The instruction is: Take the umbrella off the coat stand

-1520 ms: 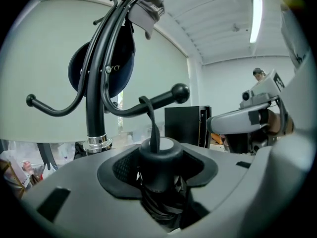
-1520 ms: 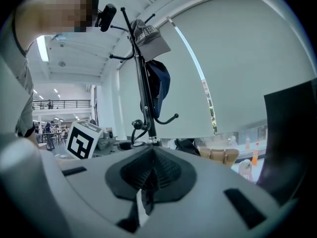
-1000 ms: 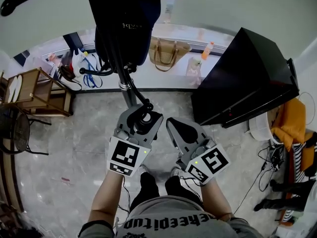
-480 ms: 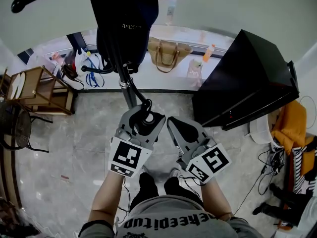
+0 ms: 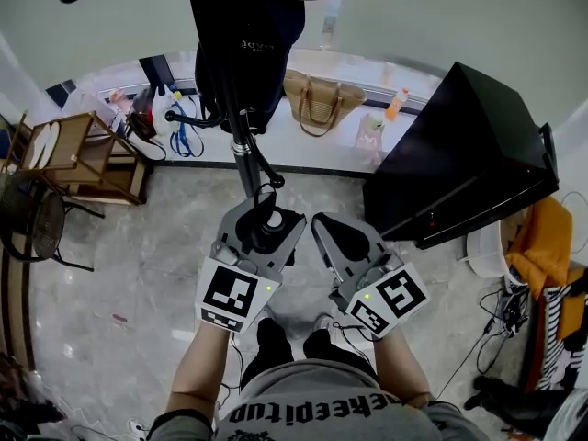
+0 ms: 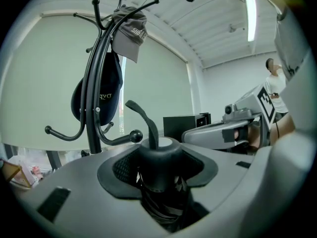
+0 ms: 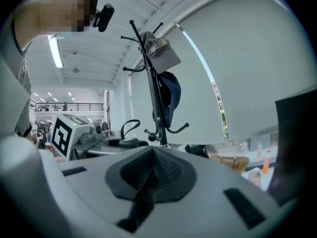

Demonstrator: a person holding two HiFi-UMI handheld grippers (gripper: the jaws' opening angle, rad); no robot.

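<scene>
Left tongs pinch the umbrella; right tongs pressed together, empty. You've lifted it slightly off the stand; strap looks clear of the hook, so nearly done.

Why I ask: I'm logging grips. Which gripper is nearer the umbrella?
Left. The left gripper grips the umbrella by its handle; the right gripper, shut and empty, sits beside it, not touching.
</scene>
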